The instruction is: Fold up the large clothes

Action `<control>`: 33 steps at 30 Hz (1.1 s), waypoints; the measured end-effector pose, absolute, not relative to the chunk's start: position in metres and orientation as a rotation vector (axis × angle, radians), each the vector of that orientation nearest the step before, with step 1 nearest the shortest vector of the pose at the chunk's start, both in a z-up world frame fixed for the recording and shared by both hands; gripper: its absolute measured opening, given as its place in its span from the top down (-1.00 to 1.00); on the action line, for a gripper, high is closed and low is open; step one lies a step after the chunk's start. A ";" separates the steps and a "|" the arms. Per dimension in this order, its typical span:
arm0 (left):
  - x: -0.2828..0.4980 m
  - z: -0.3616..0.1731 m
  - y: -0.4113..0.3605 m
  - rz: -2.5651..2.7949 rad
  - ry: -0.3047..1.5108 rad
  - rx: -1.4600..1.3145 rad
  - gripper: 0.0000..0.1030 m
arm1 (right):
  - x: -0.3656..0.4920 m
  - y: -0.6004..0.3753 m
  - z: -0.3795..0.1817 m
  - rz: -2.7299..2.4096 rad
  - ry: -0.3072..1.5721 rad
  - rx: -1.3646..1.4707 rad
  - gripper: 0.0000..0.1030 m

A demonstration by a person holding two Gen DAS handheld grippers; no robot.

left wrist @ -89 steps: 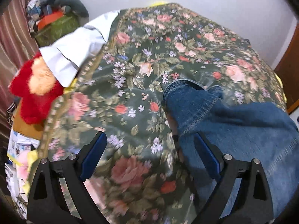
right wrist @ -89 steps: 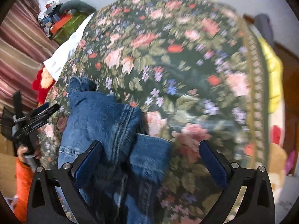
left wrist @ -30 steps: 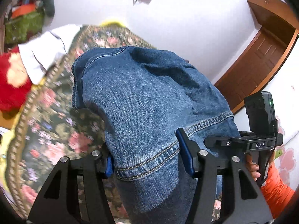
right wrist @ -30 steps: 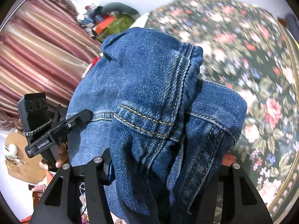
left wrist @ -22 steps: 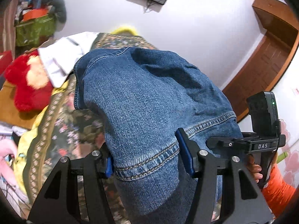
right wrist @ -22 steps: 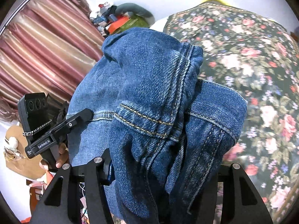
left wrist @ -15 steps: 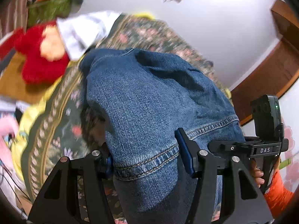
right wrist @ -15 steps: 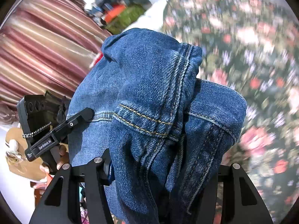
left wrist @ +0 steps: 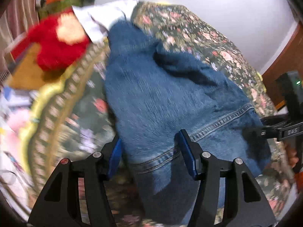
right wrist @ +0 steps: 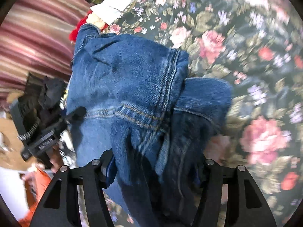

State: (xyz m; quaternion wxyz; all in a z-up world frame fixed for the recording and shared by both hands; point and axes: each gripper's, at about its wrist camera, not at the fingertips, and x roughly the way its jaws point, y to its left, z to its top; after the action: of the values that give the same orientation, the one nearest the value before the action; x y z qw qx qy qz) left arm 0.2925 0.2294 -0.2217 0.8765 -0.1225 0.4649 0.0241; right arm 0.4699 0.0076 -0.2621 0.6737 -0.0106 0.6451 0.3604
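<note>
- My left gripper has its blue pads about half apart, clamped on the stitched hem of the denim garment.
- My right gripper is stuffed with a thick bunch of the same denim; its jaws have just been opening a little, and the cloth fills the gap, but the pads are buried, so I cannot tell whether they press.
- The garment drapes forward from both grippers onto the floral bedspread, its far end reaching toward the white cloth.
- Right of the denim, in my right view, the bedspread lies wide and flat.
- To the left, the bed's braided border runs close beside the denim, with a red plush toy just past it.
- In my left view the other gripper sits at the far right edge.
</note>
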 end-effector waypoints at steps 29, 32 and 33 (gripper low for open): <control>0.418 -0.214 0.234 0.284 0.949 -0.025 -0.47 | 0.519 0.007 -0.255 0.645 1.127 -0.202 -0.73; 0.389 -0.194 0.224 0.217 0.912 -0.038 -0.47 | 0.502 0.000 -0.232 0.624 1.082 -0.207 -0.73; 0.380 -0.191 0.218 0.193 0.904 -0.033 -0.47 | 0.494 -0.001 -0.223 0.639 1.063 -0.216 -0.73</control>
State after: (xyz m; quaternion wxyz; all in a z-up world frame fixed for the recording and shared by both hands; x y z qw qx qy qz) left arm 0.3798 0.2183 -0.1906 0.8949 -0.0159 0.4361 0.0930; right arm 0.4936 -0.0008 -0.2233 0.8084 -0.1009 0.4971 0.2987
